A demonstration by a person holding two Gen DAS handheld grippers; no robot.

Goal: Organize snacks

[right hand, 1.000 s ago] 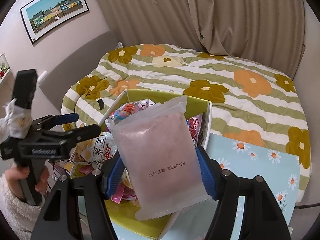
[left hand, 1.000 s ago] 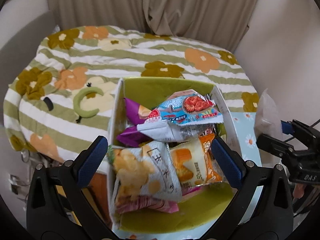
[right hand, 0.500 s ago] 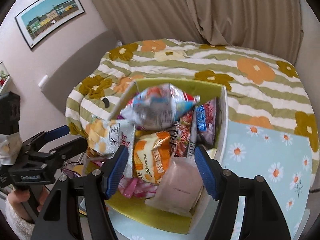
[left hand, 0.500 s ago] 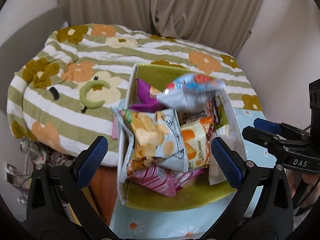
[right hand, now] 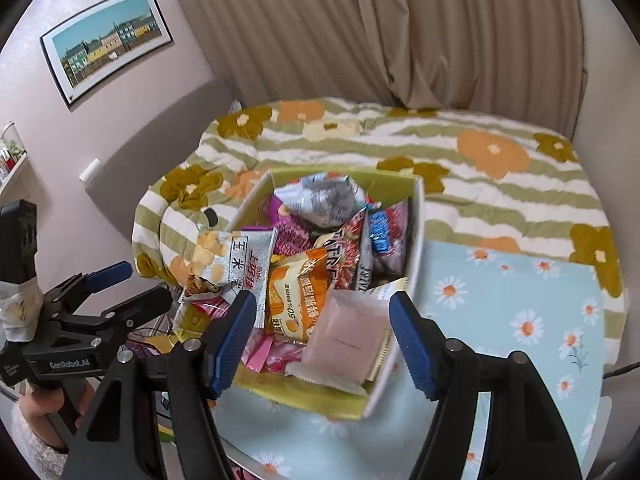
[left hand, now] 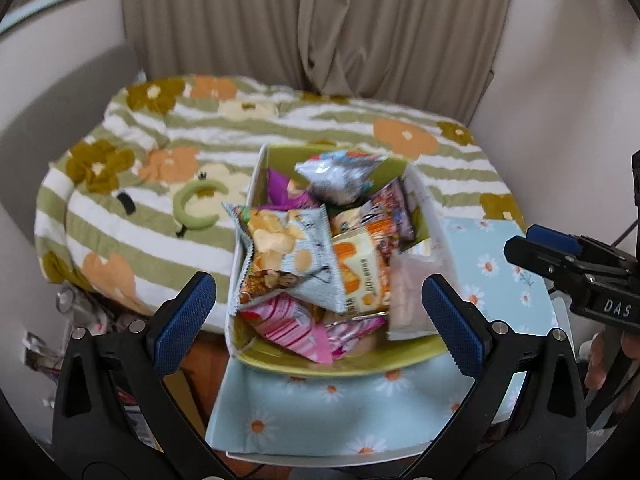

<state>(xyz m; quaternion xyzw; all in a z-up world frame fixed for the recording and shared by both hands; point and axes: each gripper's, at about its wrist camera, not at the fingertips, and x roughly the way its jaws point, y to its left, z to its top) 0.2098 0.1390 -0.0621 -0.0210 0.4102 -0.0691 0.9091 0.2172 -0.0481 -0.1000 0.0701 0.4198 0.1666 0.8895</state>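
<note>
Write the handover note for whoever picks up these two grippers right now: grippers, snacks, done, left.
Left gripper: open, nothing between its pads, held above the near end of the snack box.
Right gripper: open, empty, also hanging over the box's near end.
Snacks: all visible packets are in the box, which stands on the daisy-print cloth. Pale pink packet leans in the near right corner, orange packet beside it, corn chip bag sticks out over the left wall, silver bag lies on top at the far end.
Done: pink packet is in.
Left: no loose snacks in view; straighten the overhanging chip bag.
</note>
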